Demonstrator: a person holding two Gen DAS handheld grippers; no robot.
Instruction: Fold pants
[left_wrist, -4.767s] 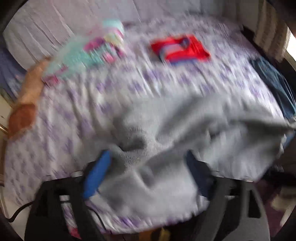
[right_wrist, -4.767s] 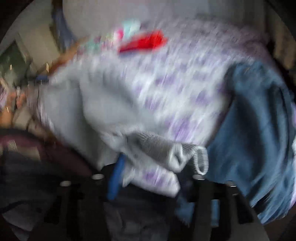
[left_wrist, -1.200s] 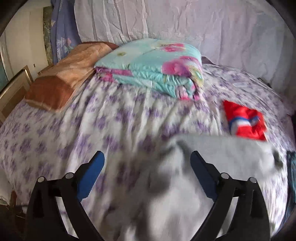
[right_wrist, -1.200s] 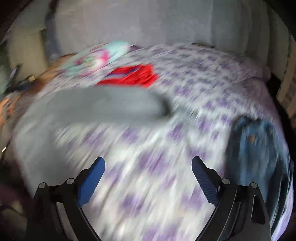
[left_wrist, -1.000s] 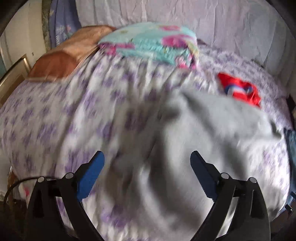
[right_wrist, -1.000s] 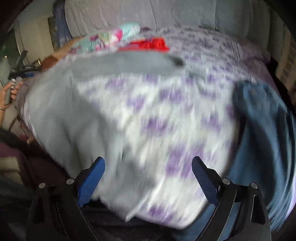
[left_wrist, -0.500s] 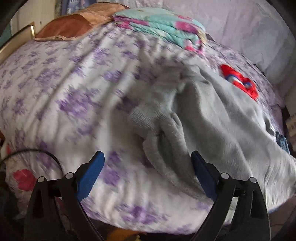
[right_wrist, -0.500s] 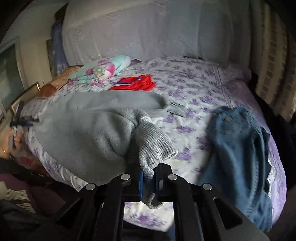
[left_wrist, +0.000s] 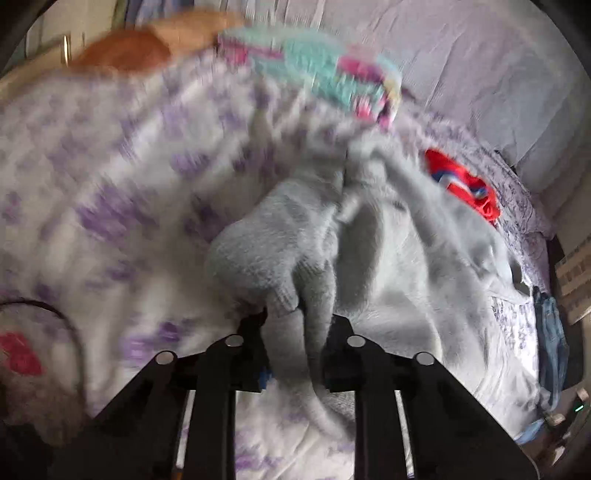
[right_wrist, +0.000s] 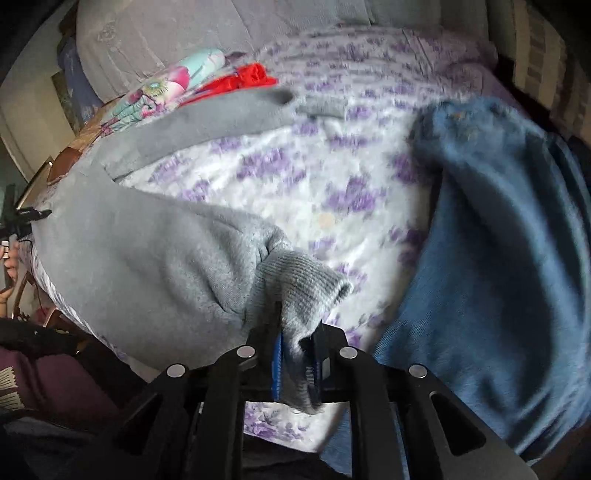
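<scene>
Grey sweatpants (left_wrist: 406, 266) lie spread over the bed, one leg running far back. In the left wrist view my left gripper (left_wrist: 295, 343) is closing on a bunched ribbed cuff (left_wrist: 258, 258), and the cloth fills the gap between its pads. In the right wrist view my right gripper (right_wrist: 297, 354) pinches the other ribbed cuff (right_wrist: 303, 284) of the sweatpants (right_wrist: 147, 266) near the bed's front edge. Its jaws are easing open slightly, with the cuff still pressed between the pads.
Blue jeans (right_wrist: 498, 277) lie close on the right of the flowered sheet (right_wrist: 314, 184). A red garment (left_wrist: 465, 188), a folded turquoise blanket (left_wrist: 314, 70) and an orange pillow (left_wrist: 125, 51) sit at the far side. A hand (right_wrist: 11, 266) shows at the left edge.
The left gripper stood wide open over the cloth and has now come together on the grey cuff. The right gripper shut on its cuff earlier and has since shifted across the bed with it.
</scene>
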